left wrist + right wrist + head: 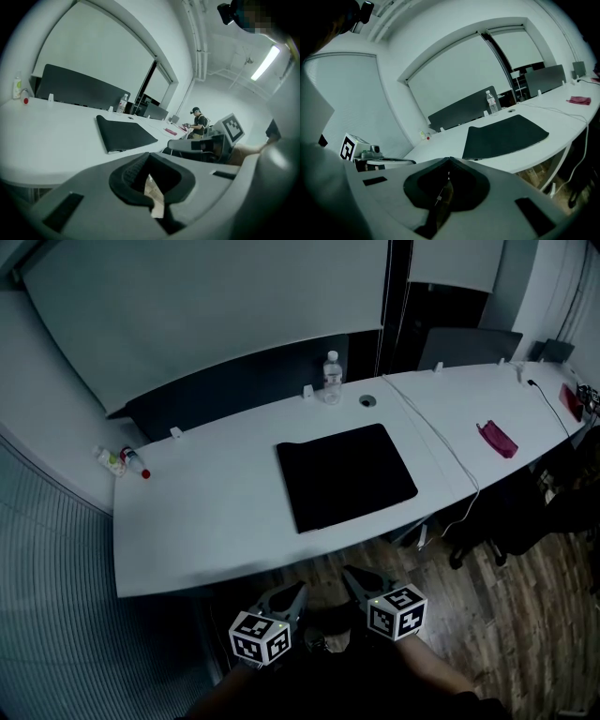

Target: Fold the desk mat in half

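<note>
1. While both tools hang low in front of the person, short of the long white desk (pixel 202 526), the black rectangular desk mat (pixel 345 474) lies ahead of them and higher, flat on the desktop.
2. The left gripper (pixel 298 587) has its jaws together with nothing between them. The right gripper (pixel 349 570) is likewise closed and empty.
3. The mat's long axis runs along the desk's length, slightly skewed. Its near long edge sits just back from the desk's front edge.
4. The left gripper lines up roughly with the mat's near left corner and the right gripper with the middle of the near edge. The right looks a little nearer, and both must rise above the desk edge before reaching in.
5. In the left gripper view the mat (pixel 124 133) shows a thick, doubled-looking near edge. Whether that is a fold already made cannot be told.
6. Bare desktop lies left of the mat and behind it. A clear plastic water bottle (pixel 332 377) stands well beyond the far edge.
7. A white cable (pixel 450 451) crosses the desk just to the mat's right, so that side is the tightest for sweeping an edge over.
</note>
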`<state>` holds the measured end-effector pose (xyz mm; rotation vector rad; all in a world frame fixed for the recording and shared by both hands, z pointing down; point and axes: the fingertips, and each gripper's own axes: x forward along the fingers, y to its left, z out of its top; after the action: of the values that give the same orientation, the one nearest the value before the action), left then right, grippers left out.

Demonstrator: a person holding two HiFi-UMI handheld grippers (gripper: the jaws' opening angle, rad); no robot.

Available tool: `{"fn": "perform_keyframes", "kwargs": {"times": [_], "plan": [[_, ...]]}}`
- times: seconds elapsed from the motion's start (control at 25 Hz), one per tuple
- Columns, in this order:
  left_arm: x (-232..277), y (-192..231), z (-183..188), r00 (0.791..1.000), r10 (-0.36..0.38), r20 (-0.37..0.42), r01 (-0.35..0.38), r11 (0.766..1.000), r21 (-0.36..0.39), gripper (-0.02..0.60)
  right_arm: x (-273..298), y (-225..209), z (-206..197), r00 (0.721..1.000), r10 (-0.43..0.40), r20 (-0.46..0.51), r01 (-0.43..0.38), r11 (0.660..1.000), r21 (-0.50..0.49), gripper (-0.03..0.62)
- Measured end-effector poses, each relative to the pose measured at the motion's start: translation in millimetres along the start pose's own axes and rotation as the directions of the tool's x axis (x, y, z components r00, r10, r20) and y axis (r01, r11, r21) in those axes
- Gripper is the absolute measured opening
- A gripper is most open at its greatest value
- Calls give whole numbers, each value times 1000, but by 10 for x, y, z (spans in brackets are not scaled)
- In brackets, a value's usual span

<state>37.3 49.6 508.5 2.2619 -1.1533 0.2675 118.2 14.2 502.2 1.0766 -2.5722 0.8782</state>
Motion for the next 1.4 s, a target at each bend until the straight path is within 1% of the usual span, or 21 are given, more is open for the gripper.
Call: {"fn": "perform_keyframes", "kwargs": {"times": [0.32,0.6,0.8,1.0,1.4], "plan": [[-167,-110,-127,1000,-24,-1,24,1000,20,6,-160,214,-172,1000,-14,19,15,1000,-5,23],[-196,-206,-170,999,-32,7,31,999,23,6,-232,279,-248,1000,-11,14,11,1000,-13,23],[-169,-218,-144,999,-33,7,32,999,29,6,-215,281,-221,1000,-2,25,2,1000,-12,23],[-157,-164,-140,1000,-22,1,22,999,25,6,-161,294,-275,1000,11,11,-11,1000,-4,23],[-103,-140,-154,1000,-21,-1,21,1000,8,6,-178,239,-276,1000,3,5,-3,1000,-1,23]]}}
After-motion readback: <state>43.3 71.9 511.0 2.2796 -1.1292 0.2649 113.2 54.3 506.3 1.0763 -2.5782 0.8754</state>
